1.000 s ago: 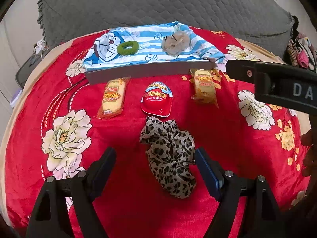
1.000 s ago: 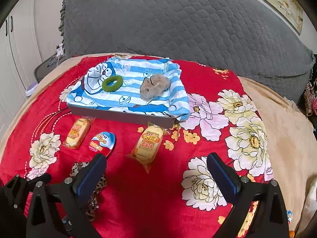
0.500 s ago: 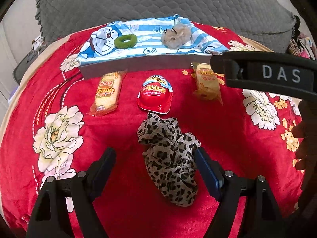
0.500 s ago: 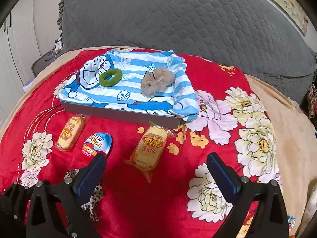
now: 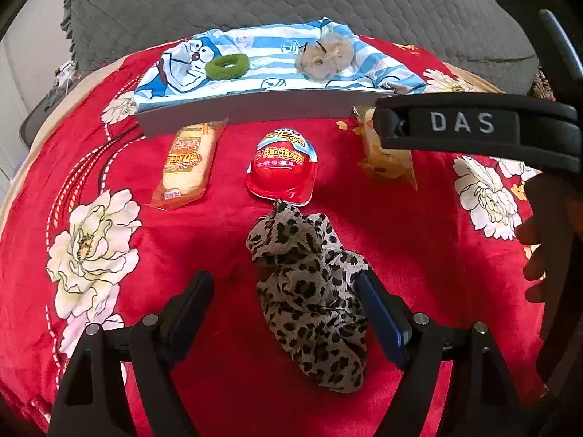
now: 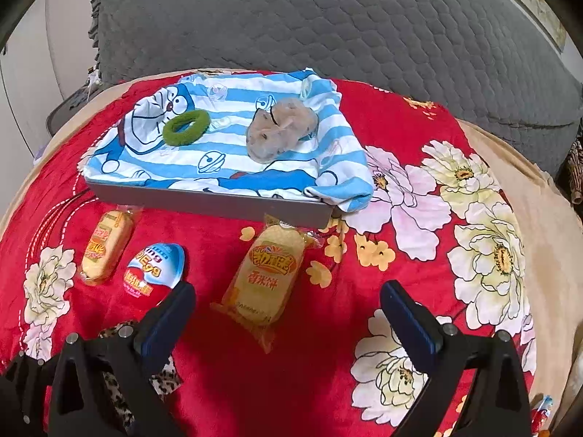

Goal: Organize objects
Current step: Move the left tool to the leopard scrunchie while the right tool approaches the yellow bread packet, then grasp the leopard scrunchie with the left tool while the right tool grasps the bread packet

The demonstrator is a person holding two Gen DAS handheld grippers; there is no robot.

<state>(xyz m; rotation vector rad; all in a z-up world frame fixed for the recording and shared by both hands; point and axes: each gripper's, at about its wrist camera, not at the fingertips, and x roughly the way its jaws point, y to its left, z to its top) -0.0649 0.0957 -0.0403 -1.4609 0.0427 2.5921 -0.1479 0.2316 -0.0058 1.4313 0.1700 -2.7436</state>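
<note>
A leopard-print scrunchie [image 5: 309, 291] lies on the red floral blanket between the fingers of my open left gripper [image 5: 284, 298]; its right pad touches the fabric. Beyond it lie a red egg-shaped snack pack [image 5: 281, 165] and two yellow rice-cracker packets [image 5: 186, 164] [image 6: 267, 280]. A grey tray [image 6: 207, 200] lined with blue striped Doraemon cloth holds a green scrunchie [image 6: 186, 127] and a beige scrunchie [image 6: 280, 129]. My right gripper [image 6: 288, 309] is open and empty, just short of the right cracker packet. The egg pack [image 6: 153, 273] also shows in the right wrist view.
A grey quilted headboard [image 6: 328, 18] rises behind the tray. The right gripper's body [image 5: 473, 127] crosses the left wrist view and hides part of the right cracker packet. The bed edge with beige sheet [image 6: 546, 218] lies to the right.
Both grippers have moved forward. The leopard scrunchie now sits deeper between the left fingers, and the right gripper has come closer to the right cracker packet. Both stay open.
</note>
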